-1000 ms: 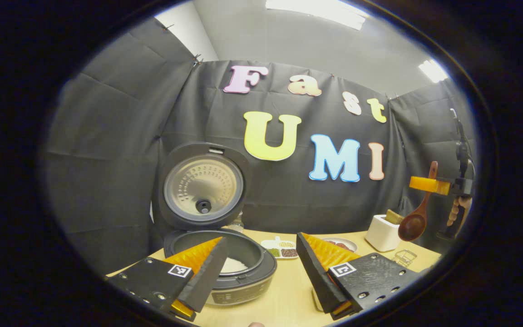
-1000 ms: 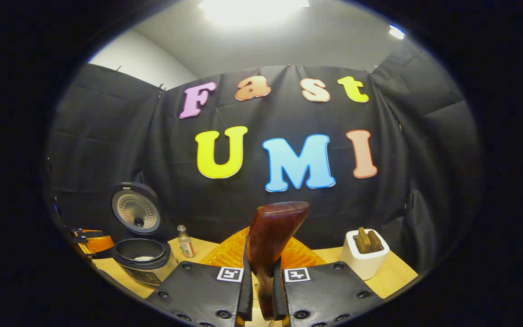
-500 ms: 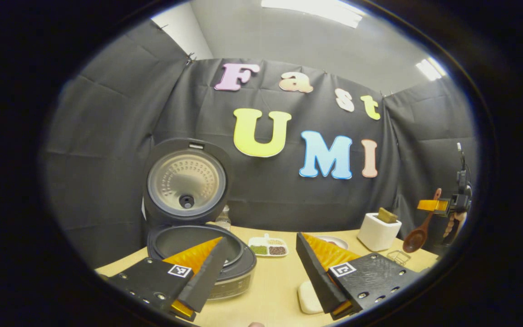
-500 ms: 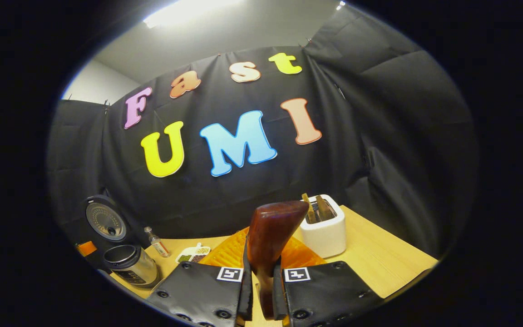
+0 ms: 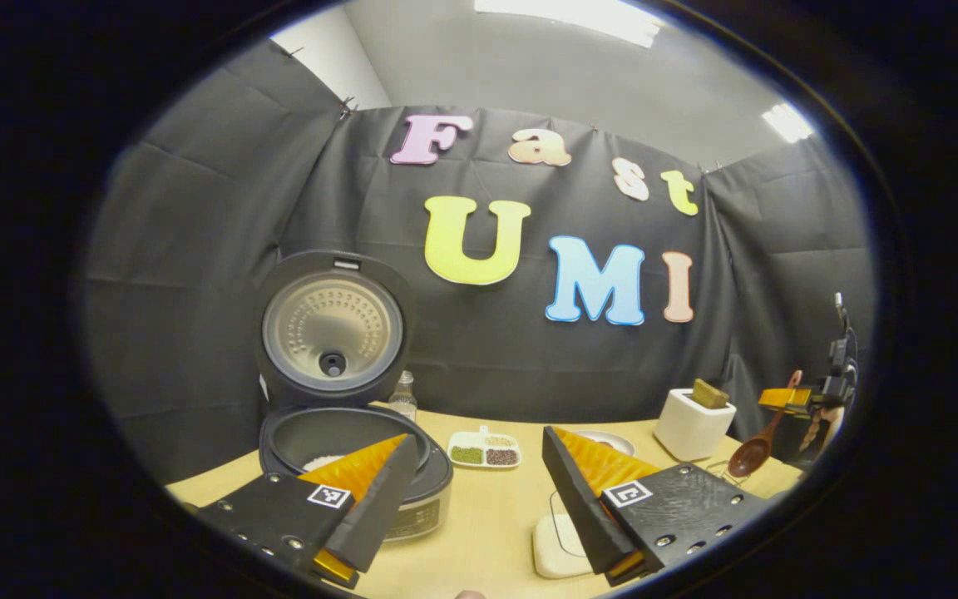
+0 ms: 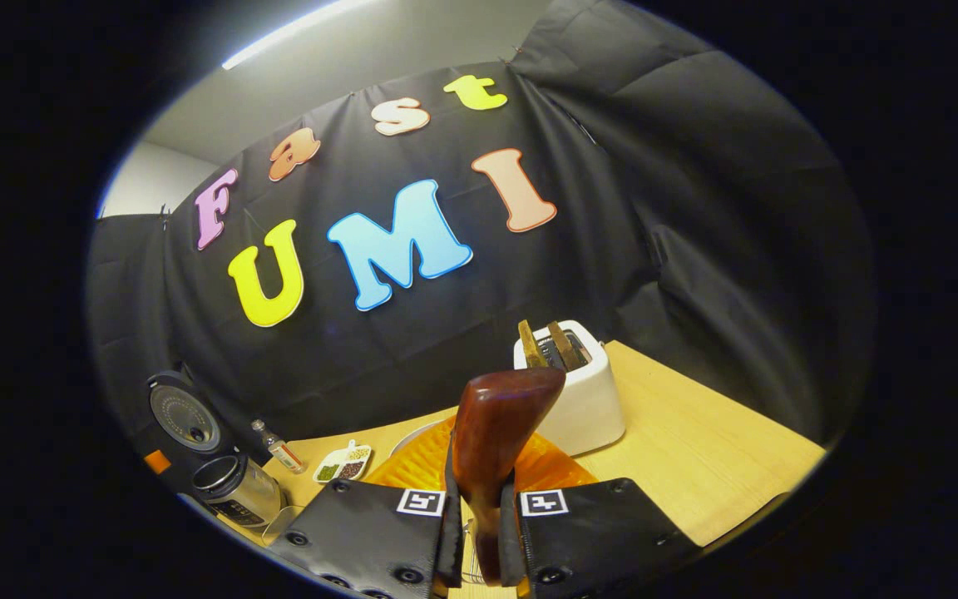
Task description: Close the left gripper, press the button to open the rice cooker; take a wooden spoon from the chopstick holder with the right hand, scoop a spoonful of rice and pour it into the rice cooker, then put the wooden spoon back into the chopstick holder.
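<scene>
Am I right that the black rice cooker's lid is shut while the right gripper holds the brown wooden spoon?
Not quite: the black rice cooker has its lid standing open, as the left gripper view shows. The right gripper does hold the brown wooden spoon.

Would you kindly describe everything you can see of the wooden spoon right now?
The wooden spoon is dark reddish-brown with a glossy finish. In the right gripper view its handle stands between the fingers of the right gripper, which press on it from both sides, the broad end rising above them. In the left gripper view it hangs from that gripper at the table's far right, bowl end down, slightly tilted, just right of the white chopstick holder. Whether rice remains in the bowl cannot be told.
</scene>
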`<state>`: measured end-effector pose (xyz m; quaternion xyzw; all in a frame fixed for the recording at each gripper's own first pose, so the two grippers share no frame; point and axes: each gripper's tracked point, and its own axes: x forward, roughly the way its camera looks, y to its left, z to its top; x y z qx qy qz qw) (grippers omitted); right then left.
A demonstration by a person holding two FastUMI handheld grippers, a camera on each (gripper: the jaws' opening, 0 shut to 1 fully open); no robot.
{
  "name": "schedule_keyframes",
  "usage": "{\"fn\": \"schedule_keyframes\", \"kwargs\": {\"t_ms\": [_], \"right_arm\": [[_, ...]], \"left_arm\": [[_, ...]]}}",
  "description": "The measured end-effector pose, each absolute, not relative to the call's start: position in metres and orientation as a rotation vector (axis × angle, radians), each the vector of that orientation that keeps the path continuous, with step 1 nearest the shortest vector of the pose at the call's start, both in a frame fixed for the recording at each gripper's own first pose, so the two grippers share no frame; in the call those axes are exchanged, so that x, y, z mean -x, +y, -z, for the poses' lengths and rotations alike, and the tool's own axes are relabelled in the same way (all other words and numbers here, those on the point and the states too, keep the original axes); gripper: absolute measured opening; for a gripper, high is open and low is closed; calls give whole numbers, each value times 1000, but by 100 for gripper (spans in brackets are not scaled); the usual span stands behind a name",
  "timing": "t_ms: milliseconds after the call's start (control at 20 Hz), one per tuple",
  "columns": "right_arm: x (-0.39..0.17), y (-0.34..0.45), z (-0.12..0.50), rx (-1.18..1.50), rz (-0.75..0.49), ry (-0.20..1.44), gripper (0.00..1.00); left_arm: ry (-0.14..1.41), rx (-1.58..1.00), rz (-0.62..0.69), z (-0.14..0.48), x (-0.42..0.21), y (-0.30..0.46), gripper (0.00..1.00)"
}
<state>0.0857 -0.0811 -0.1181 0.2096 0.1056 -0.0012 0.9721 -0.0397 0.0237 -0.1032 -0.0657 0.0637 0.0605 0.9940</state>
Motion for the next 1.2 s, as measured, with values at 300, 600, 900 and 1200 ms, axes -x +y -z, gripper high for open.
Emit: {"fn": "schedule_keyframes", "kwargs": {"t_ms": [300, 600, 900, 1200], "right_arm": [[-103, -80, 163, -439, 35, 292, 19], [-103, -76, 191, -464, 37, 365, 23], [-97, -79, 189, -528, 46, 346, 39], [-71, -102, 167, -366, 112, 306, 98]], "left_arm": [[144, 105, -146, 100, 45, 22, 93], [151, 130, -164, 98, 52, 24, 93], [172, 94, -181, 107, 46, 24, 93], [152, 77, -208, 98, 39, 38, 94]]}}
